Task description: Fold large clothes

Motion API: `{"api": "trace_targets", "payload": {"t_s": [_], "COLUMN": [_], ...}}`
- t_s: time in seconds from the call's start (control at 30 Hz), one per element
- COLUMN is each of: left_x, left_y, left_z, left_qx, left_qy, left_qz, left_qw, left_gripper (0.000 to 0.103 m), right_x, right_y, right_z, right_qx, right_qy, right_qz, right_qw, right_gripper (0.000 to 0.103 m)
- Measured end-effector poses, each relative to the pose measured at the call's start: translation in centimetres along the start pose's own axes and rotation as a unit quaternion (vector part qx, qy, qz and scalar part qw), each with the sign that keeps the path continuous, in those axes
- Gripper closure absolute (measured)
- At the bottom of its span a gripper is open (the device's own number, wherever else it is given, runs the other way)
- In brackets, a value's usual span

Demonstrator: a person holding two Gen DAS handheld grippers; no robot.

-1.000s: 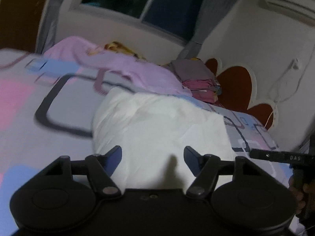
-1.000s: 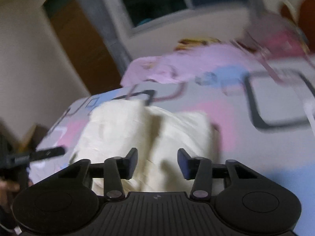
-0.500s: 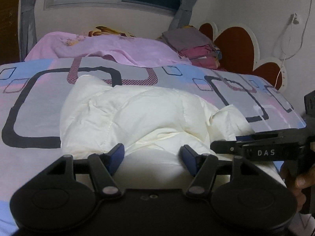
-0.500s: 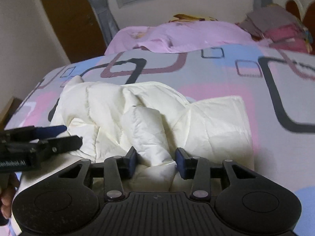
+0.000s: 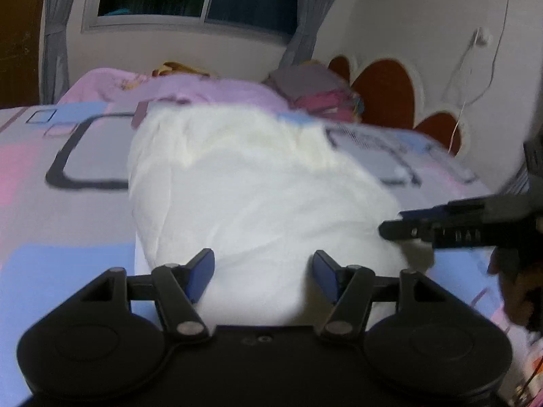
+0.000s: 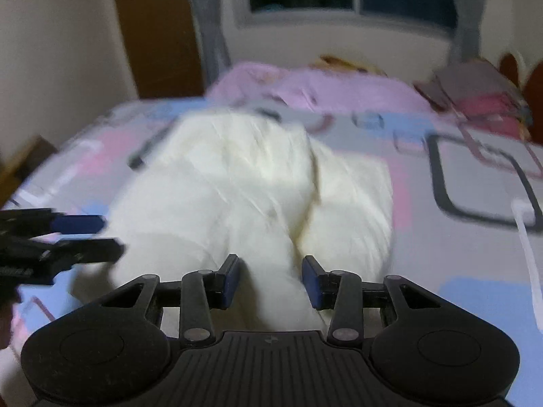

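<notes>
cream padded garment (image 5: 258, 186) heaped on bedspread (image 5: 68, 224) | judged soft, bulky, light, slippery | left gripper (image 5: 263, 271), right gripper (image 6: 269, 279) spread, nothing pinched | near hem best grasped

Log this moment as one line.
task: fold clothes | left gripper: open, at garment's near edge | right gripper: open, fabric bunched between fingers | garment: crumpled on bed | frames blurred
</notes>
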State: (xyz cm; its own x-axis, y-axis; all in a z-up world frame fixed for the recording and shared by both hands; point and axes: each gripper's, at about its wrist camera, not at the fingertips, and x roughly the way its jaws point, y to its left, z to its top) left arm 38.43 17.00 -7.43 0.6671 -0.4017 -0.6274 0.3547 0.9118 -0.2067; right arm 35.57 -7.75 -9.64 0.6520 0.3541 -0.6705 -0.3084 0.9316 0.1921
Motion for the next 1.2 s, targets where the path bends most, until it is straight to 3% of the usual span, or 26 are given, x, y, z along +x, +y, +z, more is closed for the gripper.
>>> {"api": "trace_targets", "payload": {"t_s": [0.2,0.3,0.43,0.53,0.67,0.8,0.87,0.9,1.0,1.2], "left_x": [0.4,-2.5,-6.8,-9.7,-13.2,-16.1,-17.7,-18.3,-19.4,-22.3], "left_y": [0.0,-0.9,-2.8,-5.5,-9.3,-12.2,-13.3,-13.8,-15.3,-16.5], "left_z": [-0.4,-0.7,-2.6,-4.3,-6.6,-8.1,-8.6,-9.0,-10.0,-11.6], "left_qx": [0.002,-0.004,-0.023,-0.02,-0.017,-0.017,-0.027,-0.027,-0.013,-0.022], "left_qy": [0.004,-0.016,-0.028,-0.037,-0.049,-0.056,-0.061,-0.061,-0.052,-0.062], "left_qz": [0.034,0.046,0.067,0.083,0.095,0.111,0.114,0.12,0.157,0.157], "left_qw": [0.9994,0.9988,0.9971,0.9957,0.9941,0.9921,0.9913,0.9905,0.9862,0.9854], "left_gripper": [0.041,0.044,0.044,0.039,0.016,0.004,0.0,0.0,0.0,0.0], "right_x": [1.3,-3.4,-9.5,-13.5,-17.7,-20.9,-22.6,-23.4,-25.2,-27.8], "right_y": [-1.4,-1.8,-2.5,-2.5,-0.6,1.1,2.0,2.4,3.4,4.8], "right_z": [-1.2,-1.7,-4.6,-7.4,-10.8,-13.5,-14.5,-15.0,-16.1,-18.2], "right_qx": [0.027,0.039,0.045,0.049,0.046,0.046,0.042,0.037,0.027,0.031], "right_qy": [0.007,-0.035,-0.061,-0.067,-0.064,-0.067,-0.082,-0.099,-0.105,-0.114], "right_qz": [-0.001,0.01,-0.01,-0.014,-0.019,-0.028,-0.045,-0.057,-0.063,-0.062], "right_qw": [1.0,0.999,0.997,0.996,0.997,0.996,0.995,0.993,0.992,0.991], "right_gripper": [0.062,0.062,0.062,0.062,0.062,0.061,0.012,0.0,0.0,0.0]}}
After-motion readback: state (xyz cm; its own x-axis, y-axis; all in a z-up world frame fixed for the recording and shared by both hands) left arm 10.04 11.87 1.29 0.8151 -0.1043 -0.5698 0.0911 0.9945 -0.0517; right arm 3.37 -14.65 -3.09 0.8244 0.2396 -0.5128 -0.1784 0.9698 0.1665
